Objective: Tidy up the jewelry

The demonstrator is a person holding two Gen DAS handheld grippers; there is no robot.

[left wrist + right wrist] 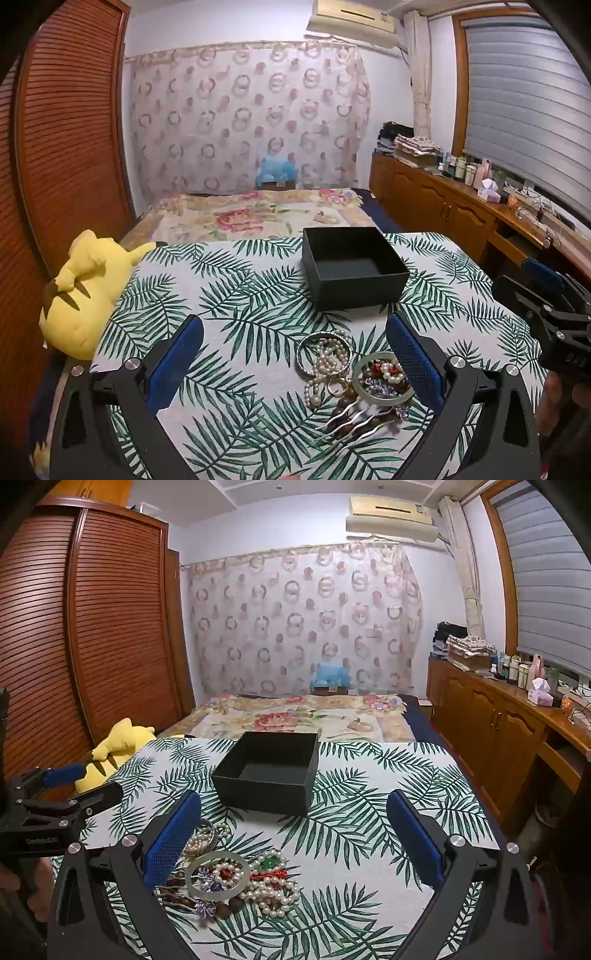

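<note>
Jewelry heaped near the front edge of the leaf-print tablecloth, both grippers spread wide and empty.

Left wrist view: the left gripper hovered with its blue-padded fingers far apart, holding nothing; the tangled pile of pearl strands, bangles and wooden beads lay on the white tablecloth with green palm leaves, just beside the right-hand finger. The open black square cardboard box sat toward the far edge, empty. A yellow plush toy rested past the left edge.
Right wrist view: the right gripper likewise gaped wide, gripping nothing, with the pile beside its left finger and the box beyond.
</note>
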